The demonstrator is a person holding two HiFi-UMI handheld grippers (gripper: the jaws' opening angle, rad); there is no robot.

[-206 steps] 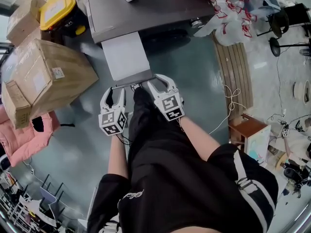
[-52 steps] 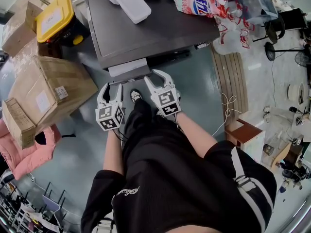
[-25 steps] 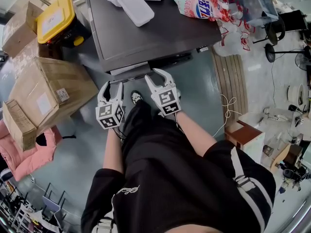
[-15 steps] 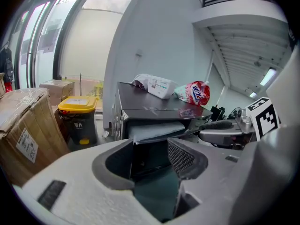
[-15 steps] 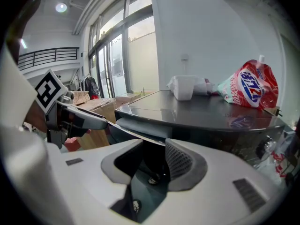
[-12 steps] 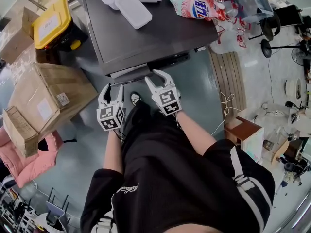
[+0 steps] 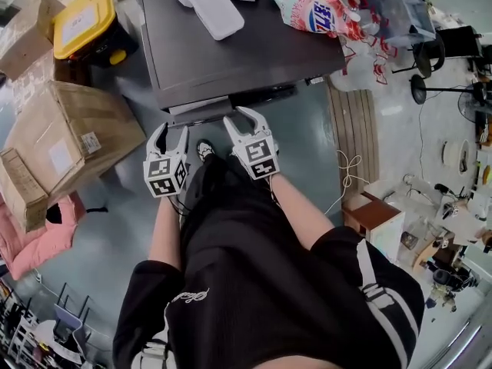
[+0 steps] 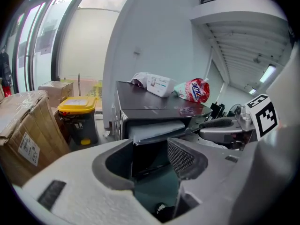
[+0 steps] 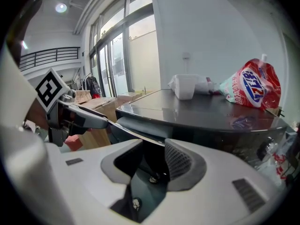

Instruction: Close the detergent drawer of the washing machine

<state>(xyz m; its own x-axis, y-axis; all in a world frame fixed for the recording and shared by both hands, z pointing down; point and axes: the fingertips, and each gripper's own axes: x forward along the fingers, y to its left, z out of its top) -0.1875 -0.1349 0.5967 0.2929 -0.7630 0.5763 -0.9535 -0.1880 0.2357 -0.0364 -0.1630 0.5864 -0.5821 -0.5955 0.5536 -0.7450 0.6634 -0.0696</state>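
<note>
Detergent drawer [image 7: 201, 112] pushed nearly flush since earlier; left hand-held gripper [image 7: 171, 133] and right hand-held gripper [image 7: 244, 121] held open, empty. If tips slip, it could be left ajar.

Dk grey washing machine [image 7: 246, 48], pale grey detergent drawer [image 8: 155, 128].
Yellow-lid blk bin [image 7: 83, 21]; red/white/blue detergent pouch [image 7: 317, 15]; brown cardboard box [image 7: 65, 141]; teal-grey floor [image 7: 307, 144].
</note>
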